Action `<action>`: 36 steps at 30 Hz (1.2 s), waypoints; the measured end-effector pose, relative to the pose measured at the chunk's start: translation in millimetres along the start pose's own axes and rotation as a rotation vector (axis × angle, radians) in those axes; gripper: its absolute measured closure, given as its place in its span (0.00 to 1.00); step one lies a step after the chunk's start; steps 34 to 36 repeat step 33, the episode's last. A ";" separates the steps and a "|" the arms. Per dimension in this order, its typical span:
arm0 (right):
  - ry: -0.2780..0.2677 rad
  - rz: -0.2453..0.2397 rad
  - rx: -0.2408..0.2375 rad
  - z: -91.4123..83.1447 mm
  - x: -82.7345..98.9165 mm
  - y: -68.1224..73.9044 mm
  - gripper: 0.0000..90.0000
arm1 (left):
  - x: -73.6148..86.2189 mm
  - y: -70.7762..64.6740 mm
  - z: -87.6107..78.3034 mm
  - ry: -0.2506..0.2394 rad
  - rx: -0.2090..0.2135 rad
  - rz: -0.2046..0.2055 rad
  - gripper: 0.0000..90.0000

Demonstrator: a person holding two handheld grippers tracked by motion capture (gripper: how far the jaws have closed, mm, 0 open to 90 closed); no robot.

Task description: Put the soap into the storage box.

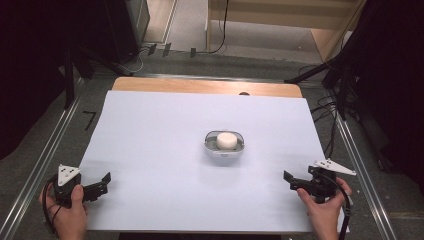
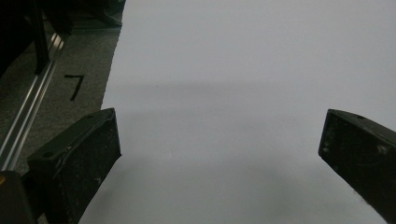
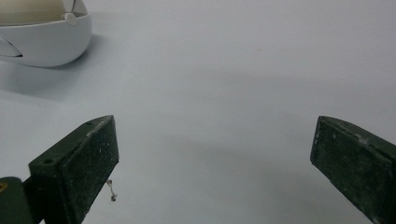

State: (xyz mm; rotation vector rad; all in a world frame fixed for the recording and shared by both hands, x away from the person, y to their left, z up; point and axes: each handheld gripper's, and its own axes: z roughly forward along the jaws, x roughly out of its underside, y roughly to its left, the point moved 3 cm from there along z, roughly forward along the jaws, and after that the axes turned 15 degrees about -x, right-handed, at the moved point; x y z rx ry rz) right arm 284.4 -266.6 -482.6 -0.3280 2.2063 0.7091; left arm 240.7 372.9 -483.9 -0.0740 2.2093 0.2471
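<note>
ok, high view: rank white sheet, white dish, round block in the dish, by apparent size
1. white sheet
2. white dish
3. round block, sitting inside the dish

All lie on the same surface, so the order holds.

White oval dish (image 1: 224, 148) sits near the centre of the sheet-covered table, slightly right of the midline and a little toward the far side. Shallow, rounded wall with a thin rim, long axis running left to right; sits upright and flat. Darker, greyish band visible just inside the rim. Inside it rests a cream-white round puck (image 1: 226, 140), disc-shaped with a flat top, roughly centred and standing above the rim. In the right gripper view the dish (image 3: 44, 39) appears at far left, glossy white wall, its pale contents (image 3: 32, 10) showing above the rim.
</note>
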 end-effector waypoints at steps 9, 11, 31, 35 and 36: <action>-0.001 0.011 0.045 -19.1 11.8 -19.1 0.02 | 0.0 -0.2 -0.1 -0.001 0.000 0.001 0.00; -0.004 0.003 0.050 -23.7 13.9 -22.0 0.02 | 0.0 0.2 -0.2 -0.003 0.000 -0.003 0.00; -0.053 0.028 0.065 -45.3 33.1 -42.5 0.07 | 0.0 0.6 0.0 0.000 0.006 -0.008 0.00; -0.061 0.029 0.063 -45.7 33.0 -43.1 0.08 | 0.0 0.6 0.1 0.000 0.006 -0.006 0.00; -0.061 0.029 0.063 -45.7 33.0 -43.1 0.08 | 0.0 0.6 0.1 0.000 0.006 -0.006 0.00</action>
